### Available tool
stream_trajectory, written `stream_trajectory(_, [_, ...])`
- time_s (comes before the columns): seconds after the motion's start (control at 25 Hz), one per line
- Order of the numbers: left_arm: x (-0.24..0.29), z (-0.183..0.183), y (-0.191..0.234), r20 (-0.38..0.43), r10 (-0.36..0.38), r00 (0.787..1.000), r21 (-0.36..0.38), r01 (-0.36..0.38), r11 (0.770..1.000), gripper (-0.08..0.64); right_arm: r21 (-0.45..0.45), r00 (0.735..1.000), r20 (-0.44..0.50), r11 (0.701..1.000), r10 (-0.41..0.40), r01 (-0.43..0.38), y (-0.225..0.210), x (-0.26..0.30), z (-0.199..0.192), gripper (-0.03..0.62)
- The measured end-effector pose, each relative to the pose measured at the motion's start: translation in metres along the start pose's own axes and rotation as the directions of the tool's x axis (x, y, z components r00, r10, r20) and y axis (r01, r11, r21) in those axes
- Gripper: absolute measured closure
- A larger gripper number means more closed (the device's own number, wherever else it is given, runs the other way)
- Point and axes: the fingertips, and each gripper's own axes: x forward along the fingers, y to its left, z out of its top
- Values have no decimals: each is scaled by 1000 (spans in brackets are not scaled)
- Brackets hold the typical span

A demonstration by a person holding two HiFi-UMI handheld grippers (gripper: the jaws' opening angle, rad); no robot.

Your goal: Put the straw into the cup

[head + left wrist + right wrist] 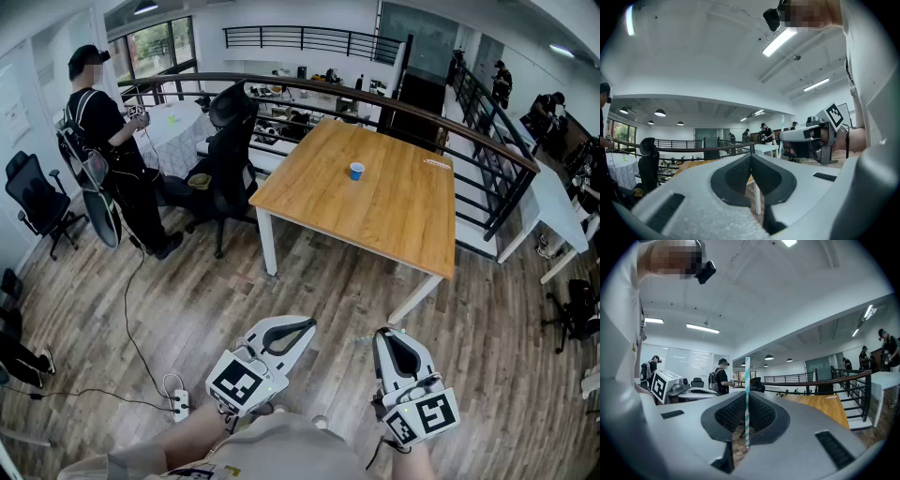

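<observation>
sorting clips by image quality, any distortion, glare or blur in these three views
Head view: heavy fisheye, the railing bows, yet the cup is small but clear. Left gripper view: dark round vignette, ceiling light blown out. Right gripper view: same vignette, straw in the jaws crisp.

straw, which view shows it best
Right gripper view: the straw stands upright, close and striped, pinched in the right gripper. Left gripper view shows it small, rising from that gripper. Head view barely shows it.
</observation>
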Motion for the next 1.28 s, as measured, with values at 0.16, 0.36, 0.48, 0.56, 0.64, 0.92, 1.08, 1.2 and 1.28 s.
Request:
stream_trajectory(0.16, [2, -3, 2, -4, -4, 1000, 20, 5, 1000, 546, -5, 1000, -17, 1000, -8, 8, -2, 4, -8, 561])
stream_trajectory(0.36, [6, -9, 3, -21, -10, 1000, 3, 10, 1000, 546, -20, 1000, -22, 1000, -9, 9, -2, 6, -12, 561])
stream_trajectory(0.48, [8, -12, 4, -24, -18, 1000, 27, 19, 999, 546, -50, 999, -31, 999, -22, 21, -2, 7, -13, 561])
stream_trajectory(0.56, [11, -15, 5, -29, -24, 999, 63, 26, 998, 546, -83, 999, -37, 996, -37, 34, -3, 8, -14, 561])
stream_trajectory(0.64, [14, -17, 7, -40, -13, 999, 66, 16, 998, 546, -100, 998, -39, 994, -41, 37, -5, 9, -15, 561])
stream_trajectory(0.92, [33, -21, -1, -55, -3, 998, 47, 6, 999, 546, -78, 999, -27, 997, -20, 18, -22, 4, -17, 561])
stream_trajectory(1.08, [48, -22, -13, -56, 20, 998, 8, -19, 1000, 546, -77, 1000, -23, 997, -9, 7, -38, -5, -22, 561])
stream_trajectory(1.2, [58, -24, -20, -60, 21, 998, 34, -19, 999, 546, -72, 1000, -19, 997, -3, 1, -52, -9, -24, 561])
stream_trajectory(1.28, [63, -27, -23, -59, 23, 998, 61, -19, 998, 546, -70, 1000, -18, 998, 6, -7, -60, -11, -25, 561])
